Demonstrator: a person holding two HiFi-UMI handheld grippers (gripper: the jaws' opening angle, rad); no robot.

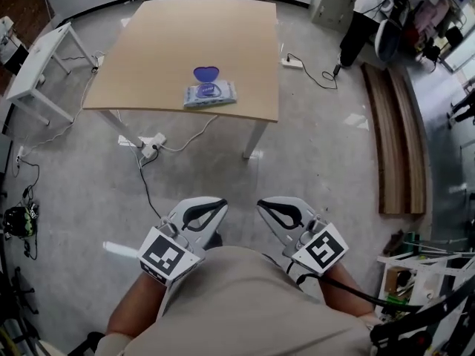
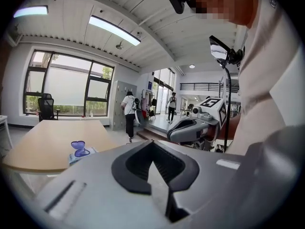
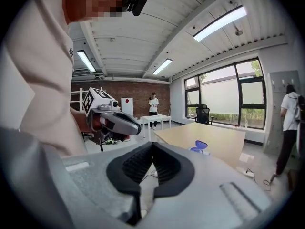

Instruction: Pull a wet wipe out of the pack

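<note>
The wet wipe pack [image 1: 210, 93] lies flat near the front edge of the light wooden table [image 1: 171, 35], with its blue lid [image 1: 205, 73] flipped up. Both grippers are held low against the person's body, far short of the table. My left gripper [image 1: 217, 205] and right gripper [image 1: 267, 205] point toward the table, jaws shut and empty. In the left gripper view the pack [image 2: 82, 152] is small at the left, beyond the shut left gripper [image 2: 152, 166]. The right gripper view shows the pack [image 3: 199, 149] on the table past the shut right gripper [image 3: 152, 162].
A white side table [image 1: 37, 54] stands at the left. A power strip with cables [image 1: 152, 145] lies on the floor under the table's front edge. Wooden planks [image 1: 397, 139] lie on the floor at the right. A person [image 1: 367, 13] stands at the back right.
</note>
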